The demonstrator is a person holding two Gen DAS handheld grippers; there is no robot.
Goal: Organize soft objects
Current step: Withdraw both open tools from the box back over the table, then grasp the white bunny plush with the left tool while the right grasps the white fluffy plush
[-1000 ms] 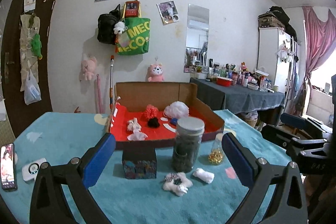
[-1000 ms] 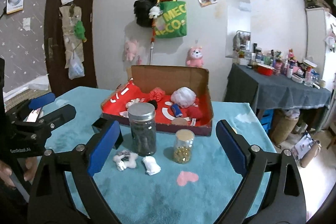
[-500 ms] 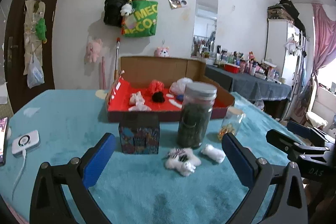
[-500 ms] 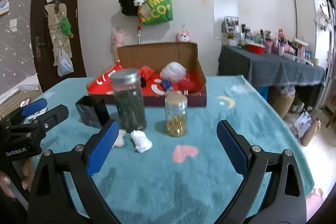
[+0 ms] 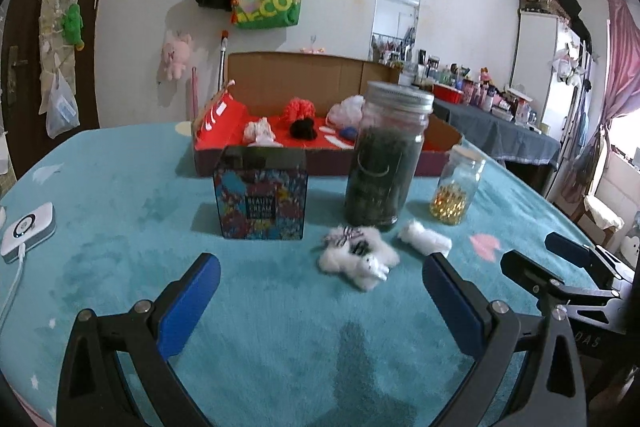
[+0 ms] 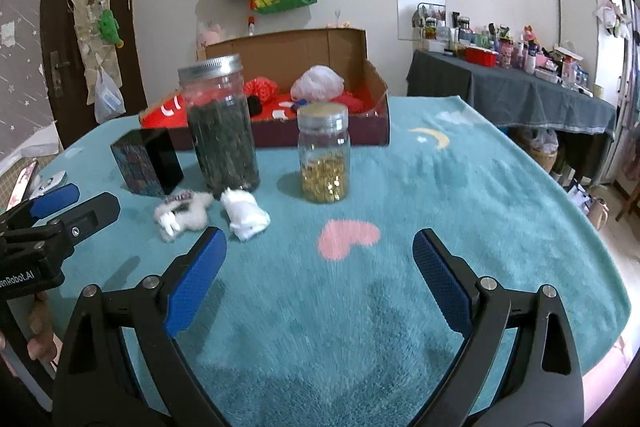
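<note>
Left gripper (image 5: 320,283): jaws spread wide, nothing between the blue pads; hovers over the near part of the tabletop, facing the fluffy toy.
Right gripper (image 6: 318,251): jaws wide apart, empty; over the near middle of the tabletop, just above a pink heart print (image 6: 347,233).
Tabletop (image 5: 120,211): covered in teal plush cloth with moon and star prints.
Fluffy white toy (image 5: 357,257): lies flat on the cloth, mid-tabletop, just in front of the tall jar; a dark striped bit on its top.
White soft roll (image 5: 425,237): lies beside the toy on its right, apart from it, near the foot of the tall jar.
Tall jar (image 5: 384,157): upright, metal lid, dark contents.
Small jar (image 5: 456,185): upright, right of the tall jar, gold pieces in its lower part.
Patterned box (image 5: 261,195): upright, left of the tall jar, in front of the carton.
Cardboard carton (image 5: 296,79): toward the far edge of the tabletop, flap raised, red lining; holds a red pompom (image 5: 298,107), a black puff (image 5: 303,129), a white mesh ball (image 5: 346,109) and a pale soft piece (image 5: 259,133).
White device (image 5: 27,227): near the left edge, cable attached.
Person's fingers (image 6: 40,331): seen at the left gripper's handle in the right wrist view.
</note>
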